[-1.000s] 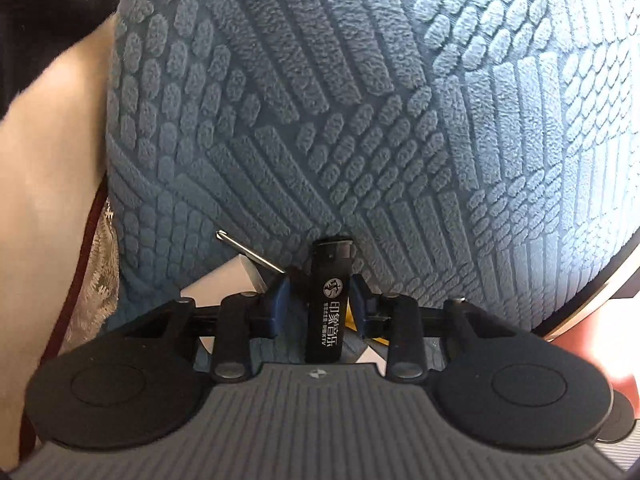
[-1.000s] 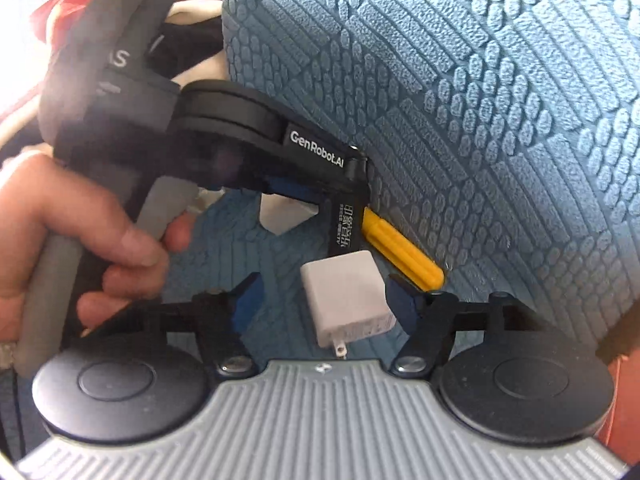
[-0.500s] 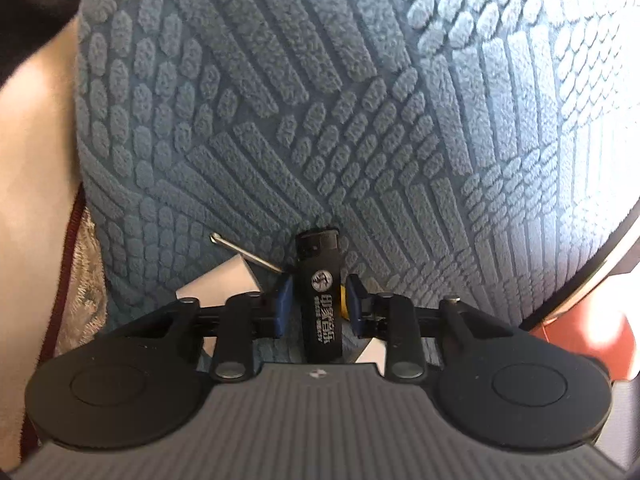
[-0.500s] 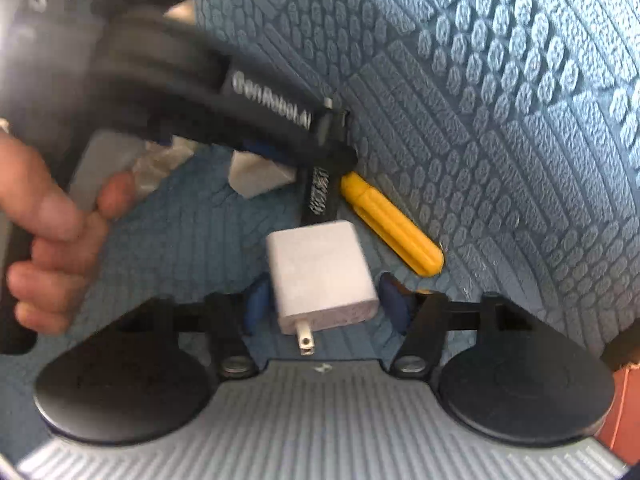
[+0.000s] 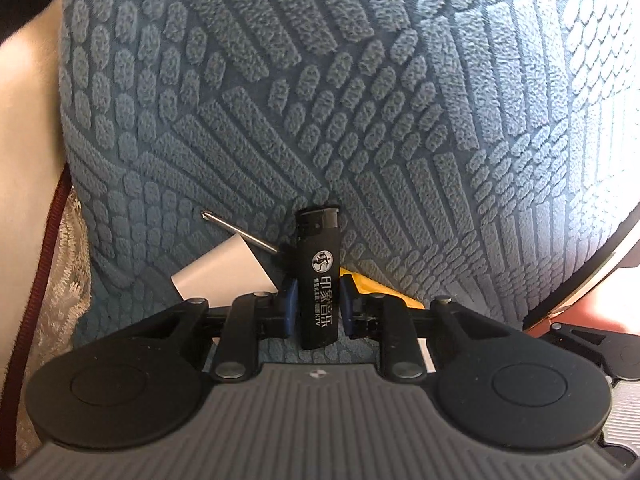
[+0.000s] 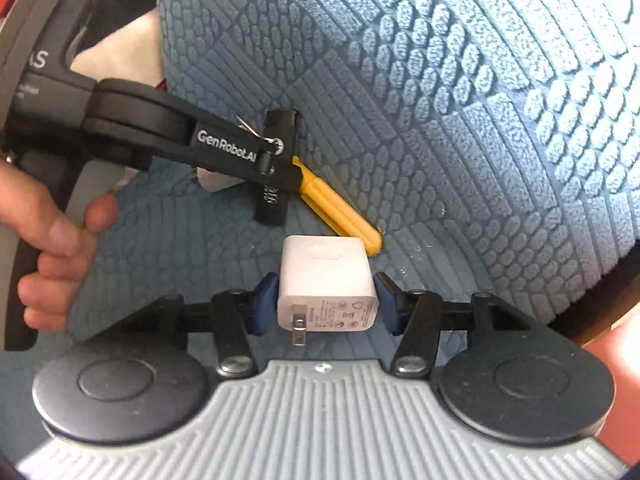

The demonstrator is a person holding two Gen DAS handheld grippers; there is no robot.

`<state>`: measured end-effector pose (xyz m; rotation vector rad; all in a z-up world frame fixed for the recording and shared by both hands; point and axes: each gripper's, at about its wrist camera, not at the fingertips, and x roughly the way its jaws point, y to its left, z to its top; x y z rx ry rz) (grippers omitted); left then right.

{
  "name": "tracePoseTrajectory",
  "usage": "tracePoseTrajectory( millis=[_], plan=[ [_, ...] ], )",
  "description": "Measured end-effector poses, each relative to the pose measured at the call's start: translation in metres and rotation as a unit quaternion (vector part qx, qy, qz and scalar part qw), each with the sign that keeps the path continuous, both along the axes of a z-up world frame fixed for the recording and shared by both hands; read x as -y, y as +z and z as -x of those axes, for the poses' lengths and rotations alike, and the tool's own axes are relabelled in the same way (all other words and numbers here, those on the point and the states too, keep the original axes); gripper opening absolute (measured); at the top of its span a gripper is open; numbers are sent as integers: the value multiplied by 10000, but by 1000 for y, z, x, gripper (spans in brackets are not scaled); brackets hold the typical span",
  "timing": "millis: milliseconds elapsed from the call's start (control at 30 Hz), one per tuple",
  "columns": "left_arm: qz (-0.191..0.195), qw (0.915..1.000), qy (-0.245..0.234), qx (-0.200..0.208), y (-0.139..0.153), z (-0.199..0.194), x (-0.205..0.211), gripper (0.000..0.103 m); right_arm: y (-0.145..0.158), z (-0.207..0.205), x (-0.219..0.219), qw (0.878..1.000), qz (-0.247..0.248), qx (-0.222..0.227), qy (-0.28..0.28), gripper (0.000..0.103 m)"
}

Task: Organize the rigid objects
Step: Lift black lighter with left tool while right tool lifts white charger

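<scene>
The black lighter (image 5: 319, 280) stands between the left gripper (image 5: 318, 304) pads, which have just been closing and now squeeze it. The white charger (image 6: 326, 284) sits near, between the right gripper (image 6: 326, 304) pads, which have closed in to touch its sides. Both rest on the blue bumpy cushion (image 5: 360, 100), beside a yellow screwdriver (image 6: 336, 206). The lighter could slip on lifting, because the grip is low. A second ago, both grippers stood wider.

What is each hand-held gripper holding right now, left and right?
Left hand-held gripper: jaws just closed on the black lighter.
Right hand-held gripper: jaws just closed on the white charger.
</scene>
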<state>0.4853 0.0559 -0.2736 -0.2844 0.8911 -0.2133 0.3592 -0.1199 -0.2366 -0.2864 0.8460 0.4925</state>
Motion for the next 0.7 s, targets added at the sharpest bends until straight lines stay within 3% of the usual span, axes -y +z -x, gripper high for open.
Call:
tracePoseTrajectory(
  millis=[467,700],
  plan=[
    [167,9995,210,-149,30,31,2,25,25,12,17,9992,-152,-15,-378,53],
    [415,9983,332,-240,47,78,7,25,38,40,32,9972,-295,-131,-668,53]
  ],
)
